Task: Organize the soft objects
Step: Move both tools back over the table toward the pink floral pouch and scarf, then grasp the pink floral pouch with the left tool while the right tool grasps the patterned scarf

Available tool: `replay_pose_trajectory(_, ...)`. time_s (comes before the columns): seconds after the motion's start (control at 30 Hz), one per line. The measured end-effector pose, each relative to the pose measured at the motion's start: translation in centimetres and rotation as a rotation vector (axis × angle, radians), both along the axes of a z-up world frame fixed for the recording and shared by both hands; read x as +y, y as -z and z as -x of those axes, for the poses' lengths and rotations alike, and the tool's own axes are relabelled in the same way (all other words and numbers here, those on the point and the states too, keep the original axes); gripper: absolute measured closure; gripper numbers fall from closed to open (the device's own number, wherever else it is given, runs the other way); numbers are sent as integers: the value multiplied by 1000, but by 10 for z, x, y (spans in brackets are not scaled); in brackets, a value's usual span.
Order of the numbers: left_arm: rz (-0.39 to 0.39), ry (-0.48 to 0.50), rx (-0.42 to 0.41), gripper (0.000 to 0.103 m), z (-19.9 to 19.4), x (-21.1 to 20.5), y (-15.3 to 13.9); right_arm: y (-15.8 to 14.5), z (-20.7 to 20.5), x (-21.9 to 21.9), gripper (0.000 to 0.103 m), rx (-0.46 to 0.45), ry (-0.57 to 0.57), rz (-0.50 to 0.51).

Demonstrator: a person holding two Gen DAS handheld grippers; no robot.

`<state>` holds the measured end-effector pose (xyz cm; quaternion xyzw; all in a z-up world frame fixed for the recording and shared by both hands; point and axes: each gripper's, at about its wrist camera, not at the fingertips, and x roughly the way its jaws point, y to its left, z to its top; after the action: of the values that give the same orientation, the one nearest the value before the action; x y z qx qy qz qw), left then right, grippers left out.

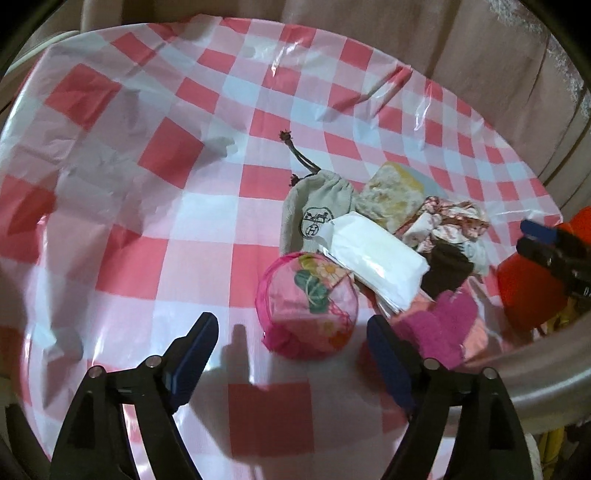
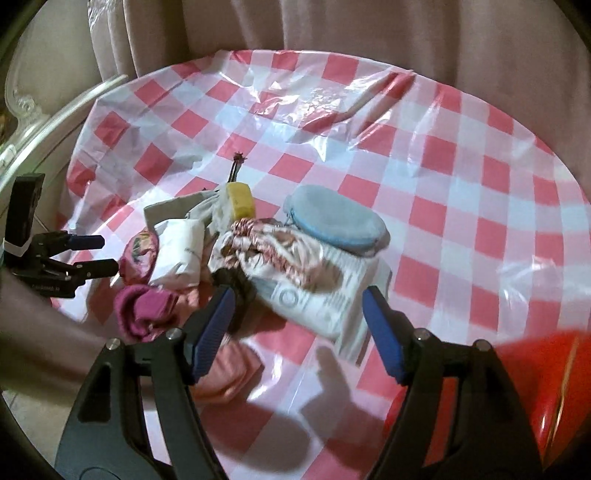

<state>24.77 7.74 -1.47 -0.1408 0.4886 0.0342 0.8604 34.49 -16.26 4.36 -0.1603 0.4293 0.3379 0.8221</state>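
A heap of soft things lies on the checked tablecloth [image 1: 140, 229]. It holds a pink mesh pouch [image 1: 306, 306], a white tissue pack [image 1: 376, 258], a grey drawstring bag [image 1: 314, 214], a yellow sponge [image 1: 391, 192], a floral cloth [image 1: 447, 221] and a magenta sock [image 1: 443, 325]. My left gripper [image 1: 291, 332] is open, just in front of the pink pouch. My right gripper [image 2: 299, 306] is open, its jaws either side of a printed white packet [image 2: 317, 299]. A blue-grey round pouch [image 2: 336, 221] lies beyond it. The floral cloth [image 2: 280, 247] and the sock [image 2: 144, 306] also show there.
A red container [image 1: 528, 288] stands at the table's right edge, seen also in the right wrist view [image 2: 546, 387]. A folded pink cloth [image 2: 229, 373] lies near the front edge. Beige curtains [image 2: 369, 26] hang behind the table. A white carved furniture piece [image 2: 26, 99] is at the left.
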Motion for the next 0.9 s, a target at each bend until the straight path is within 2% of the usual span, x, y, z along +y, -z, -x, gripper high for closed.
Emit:
replay_pose_trajectory(0.3, -39, 55, 31, 19, -23, -15, 16, 20, -18, 45, 28, -22, -149, 94)
replay_pose_trajectory(0.67, -97, 80, 54, 21, -27, -20, 30, 45, -29, 75, 28, 16, -239, 123)
replay_pose_trajectory(0.73, -103, 94, 55, 31, -27, -22, 31, 49, -28, 78, 41, 23, -251, 122)
replay_pose_trajectory(0.77, -107, 100, 53, 32, -26, -24, 31, 51, -27, 78, 58, 31, -256, 123)
replay_pose_trajectory(0.8, -113, 103, 50, 34, -26, -25, 31, 51, -27, 78, 68, 19, -247, 125)
replay_pose_trajectory(0.83, -116, 107, 47, 34, -25, -25, 30, 51, -27, 76, 72, 15, -238, 122)
replay_pose_trajectory(0.87, -117, 107, 43, 34, -25, -26, 30, 50, -29, 74, 82, 22, -231, 111)
replay_pose_trajectory(0.9, -117, 106, 41, 34, -24, -26, 29, 49, -30, 71, 86, 28, -223, 99)
